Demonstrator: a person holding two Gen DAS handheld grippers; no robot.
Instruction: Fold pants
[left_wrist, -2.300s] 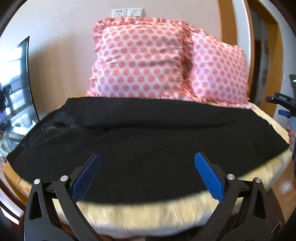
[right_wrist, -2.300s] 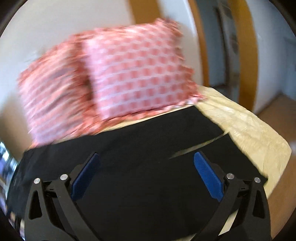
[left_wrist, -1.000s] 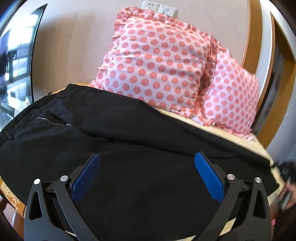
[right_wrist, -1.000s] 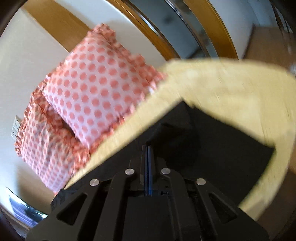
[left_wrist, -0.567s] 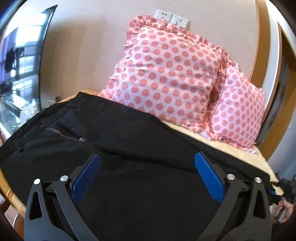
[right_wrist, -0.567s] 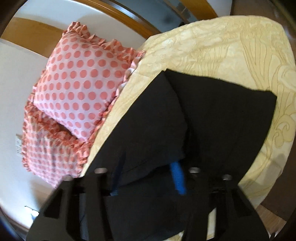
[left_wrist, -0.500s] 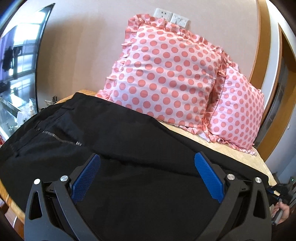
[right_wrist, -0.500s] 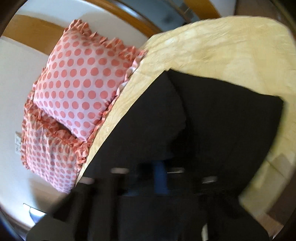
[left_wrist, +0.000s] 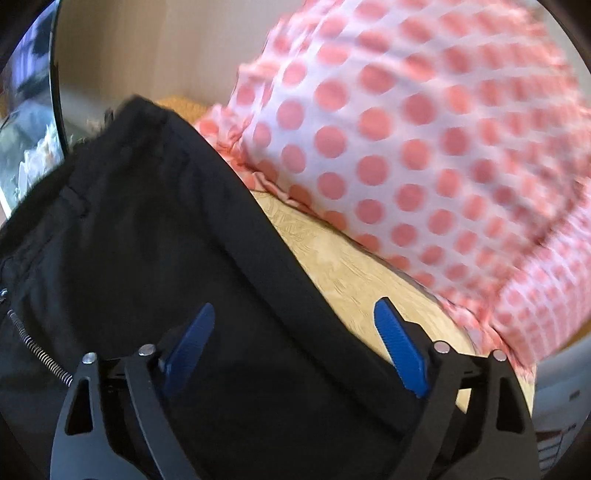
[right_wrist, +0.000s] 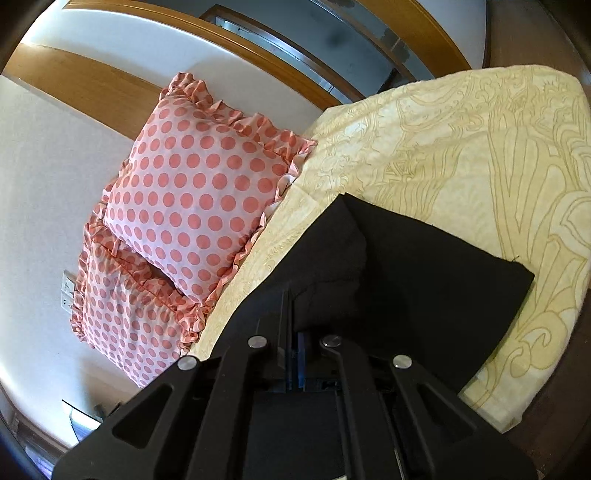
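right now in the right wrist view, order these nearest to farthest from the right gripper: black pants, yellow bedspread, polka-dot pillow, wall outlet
1. Black pants, pinched in the right gripper.
2. Yellow bedspread, under and around the pants.
3. Polka-dot pillow, upper left at the bed's head.
4. Wall outlet, far left, behind the pillows.

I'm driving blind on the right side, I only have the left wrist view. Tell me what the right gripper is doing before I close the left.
Observer: The right gripper is shut on the pants, pinching a raised bunch of black cloth.
Operator: Say where on the pants.
Observer: Near the leg ends, beside the hem corner that lies flat on the yellow bedspread.
Operator: Report what's beyond it.
Observer: Two polka-dot pillows stand against the wall, apart from the pants.
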